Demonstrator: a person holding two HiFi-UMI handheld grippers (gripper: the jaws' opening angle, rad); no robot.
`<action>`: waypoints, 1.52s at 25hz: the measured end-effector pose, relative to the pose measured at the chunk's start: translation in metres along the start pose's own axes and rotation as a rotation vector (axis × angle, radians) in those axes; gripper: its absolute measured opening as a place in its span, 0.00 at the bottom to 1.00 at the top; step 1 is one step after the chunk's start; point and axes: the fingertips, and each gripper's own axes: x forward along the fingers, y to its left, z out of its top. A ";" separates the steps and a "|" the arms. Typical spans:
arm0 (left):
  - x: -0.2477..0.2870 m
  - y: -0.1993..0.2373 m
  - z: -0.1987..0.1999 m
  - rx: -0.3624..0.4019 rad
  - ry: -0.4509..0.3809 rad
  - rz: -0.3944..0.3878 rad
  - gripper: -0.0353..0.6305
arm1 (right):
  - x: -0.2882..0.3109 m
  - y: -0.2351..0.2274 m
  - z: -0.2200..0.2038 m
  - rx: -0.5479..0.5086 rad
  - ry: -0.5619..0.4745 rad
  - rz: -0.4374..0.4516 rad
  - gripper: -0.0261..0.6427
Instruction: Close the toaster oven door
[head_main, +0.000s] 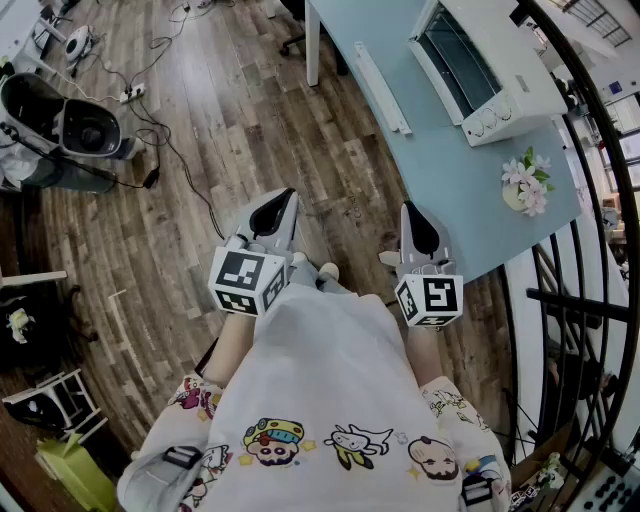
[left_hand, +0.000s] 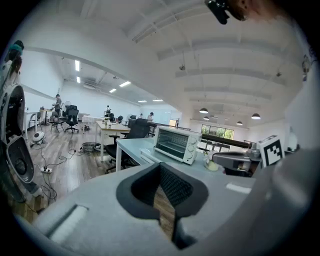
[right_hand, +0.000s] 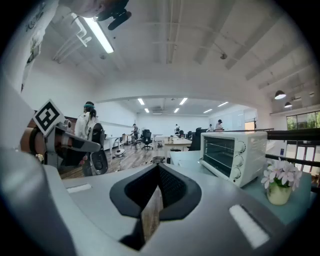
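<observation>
A white toaster oven (head_main: 490, 65) stands on the pale blue table (head_main: 450, 190) at the upper right, its glass door up against the front. It also shows in the left gripper view (left_hand: 175, 144) and the right gripper view (right_hand: 232, 152). Both grippers hang close to my body, over the wooden floor and short of the table's near edge. My left gripper (head_main: 285, 200) is shut with nothing in it, its tips meeting (left_hand: 160, 167). My right gripper (head_main: 412, 212) is likewise shut and empty (right_hand: 159, 167).
A small vase of pale flowers (head_main: 527, 185) sits on the table near the oven. A long white strip (head_main: 380, 90) lies along the table's left side. A dark fan unit (head_main: 70, 125) and cables (head_main: 150, 110) are on the floor at left. A black railing (head_main: 600, 200) runs at right.
</observation>
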 end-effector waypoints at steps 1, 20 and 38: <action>0.000 -0.003 0.000 -0.003 -0.001 -0.002 0.06 | -0.002 -0.002 0.001 0.007 -0.011 -0.001 0.05; 0.032 0.043 0.011 -0.068 -0.044 0.072 0.09 | 0.060 0.000 0.005 0.018 0.009 0.111 0.07; 0.131 0.206 0.088 -0.021 -0.043 -0.004 0.12 | 0.249 0.018 0.046 0.022 0.031 0.057 0.19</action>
